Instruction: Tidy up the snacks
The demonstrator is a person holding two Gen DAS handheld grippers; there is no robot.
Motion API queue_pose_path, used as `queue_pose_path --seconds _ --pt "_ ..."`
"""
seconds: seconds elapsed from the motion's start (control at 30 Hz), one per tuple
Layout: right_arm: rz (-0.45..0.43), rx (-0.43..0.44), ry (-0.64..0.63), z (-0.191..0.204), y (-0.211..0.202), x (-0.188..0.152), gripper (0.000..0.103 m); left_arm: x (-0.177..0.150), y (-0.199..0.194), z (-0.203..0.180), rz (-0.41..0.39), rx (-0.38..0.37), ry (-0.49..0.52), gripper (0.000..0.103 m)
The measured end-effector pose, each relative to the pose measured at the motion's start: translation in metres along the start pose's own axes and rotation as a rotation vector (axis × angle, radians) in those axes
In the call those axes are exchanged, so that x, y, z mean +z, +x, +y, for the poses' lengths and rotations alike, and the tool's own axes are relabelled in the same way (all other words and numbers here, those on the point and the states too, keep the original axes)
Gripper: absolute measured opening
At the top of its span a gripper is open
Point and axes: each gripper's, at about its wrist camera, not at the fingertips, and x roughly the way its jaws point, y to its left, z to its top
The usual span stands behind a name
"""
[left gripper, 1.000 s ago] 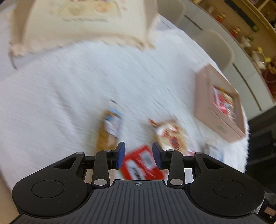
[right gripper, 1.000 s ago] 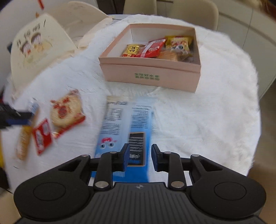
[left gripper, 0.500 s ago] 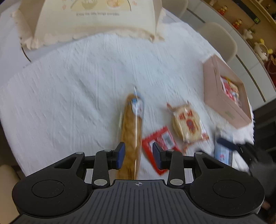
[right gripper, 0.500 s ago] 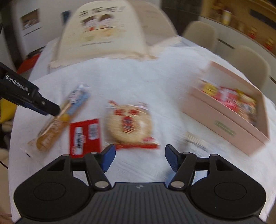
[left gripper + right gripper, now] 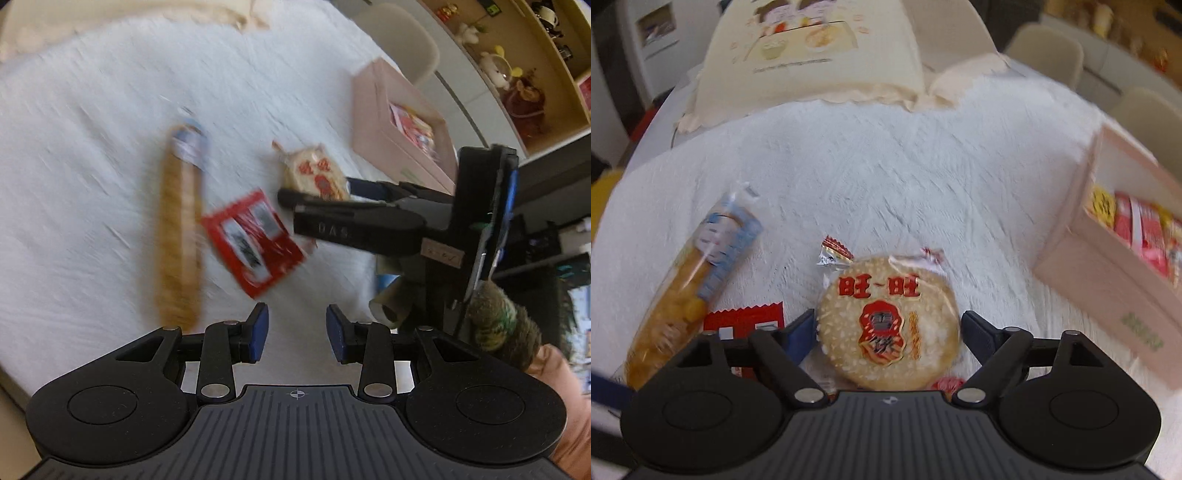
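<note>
Right claw (image 5: 888,328) now astride rice cracker (image 5: 888,325), jaws opening; left claw (image 5: 297,334) released.

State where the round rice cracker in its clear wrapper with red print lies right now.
In the right wrist view the round rice cracker lies on the white tablecloth between the right gripper's opening jaws, right of the red sachet.

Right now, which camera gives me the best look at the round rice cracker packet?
The right wrist view: the round rice cracker packet fills the centre, label readable, lying between the opening jaws of the right hand-held gripper. The left wrist view shows it farther off, blurred and partly hidden by that gripper.
</note>
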Motion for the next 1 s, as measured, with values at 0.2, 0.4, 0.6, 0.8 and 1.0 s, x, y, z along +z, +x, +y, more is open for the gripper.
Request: queue_pose_path --seconds 0.2,0.4,0.6,0.8,1.0 --pt "-0.063 -0.091 0.035 -0.013 -0.050 -0.030 0.078 0.010 0.022 0.001 -0.024 0.141 -0.057 0.039" --pt "-0.083 -0.189 0.016 -0.028 -0.081 -0.057 0.078 0.034 0.041 0.011 -0.074 0.205 -0.208 0.037" --pt "-0.095 -0.256 0.038 -0.046 -0.096 -0.080 0.078 0.053 0.069 -0.027 -0.083 0.217 -0.064 0.048" --pt "-0.092 -0.296 0.149 -0.078 -0.099 -0.096 0.078 0.031 0.092 -0.084 -0.003 0.339 0.367 0.050" --pt "-0.033 -0.272 0.316 -0.112 -0.088 -0.115 0.079 0.024 0.074 -0.085 -0.060 0.320 0.292 0.047"
